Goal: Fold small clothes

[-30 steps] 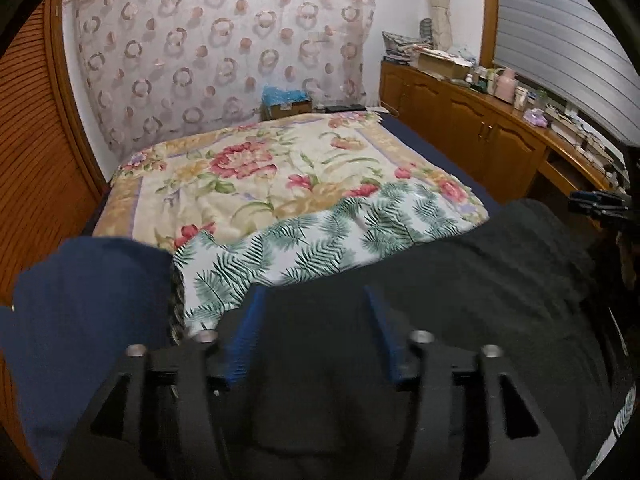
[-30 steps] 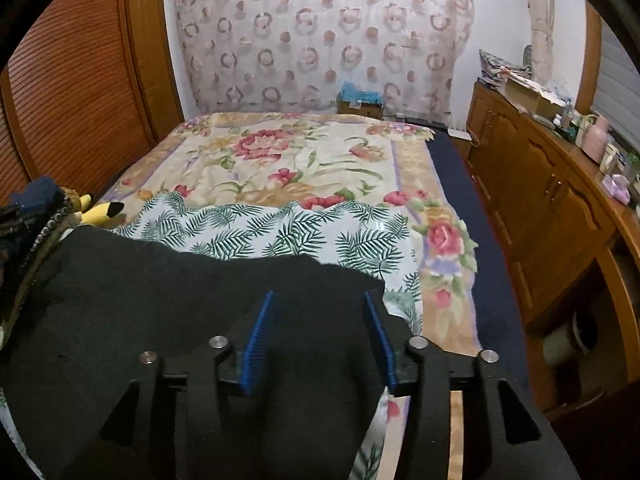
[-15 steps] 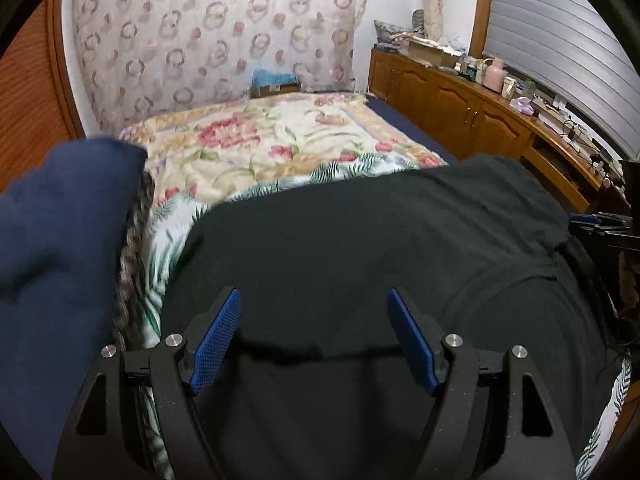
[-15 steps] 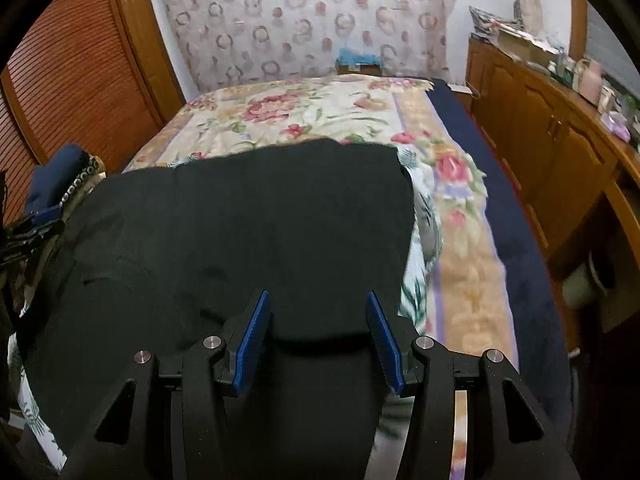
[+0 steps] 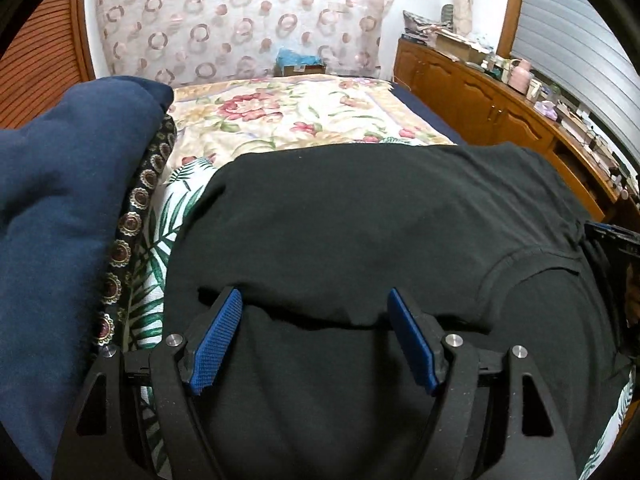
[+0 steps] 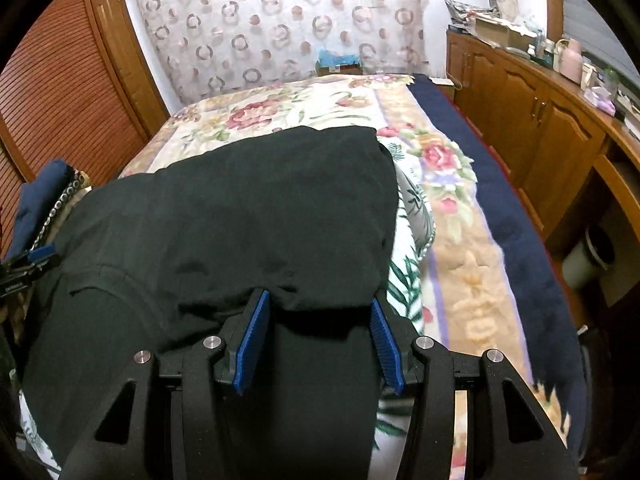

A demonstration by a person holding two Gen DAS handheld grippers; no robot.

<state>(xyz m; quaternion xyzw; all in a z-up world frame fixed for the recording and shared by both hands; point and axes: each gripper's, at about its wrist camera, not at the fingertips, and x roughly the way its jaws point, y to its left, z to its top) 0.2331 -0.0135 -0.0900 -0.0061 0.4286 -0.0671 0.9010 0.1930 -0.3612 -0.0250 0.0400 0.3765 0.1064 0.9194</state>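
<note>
On the bed (image 5: 304, 120), black shirt (image 5: 360, 220) folded over itself.

Dim indoor light, perhaps overhead; fisheye-warped edges.

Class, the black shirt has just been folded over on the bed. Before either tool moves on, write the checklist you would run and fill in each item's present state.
1. Left tool open, fabric free between its fingers: ok.
2. Right tool open, not pinching cloth: ok.
3. Black shirt lies doubled over, its folded edge just ahead of both tools: ok.
4. Folded edge straight and flat: not ok, it is wavy and bunched near the right tool.
5. Shirt wholly on the palm-print cloth: cannot tell, the near end is hidden.
6. Navy garment clear of the shirt: ok.
</note>
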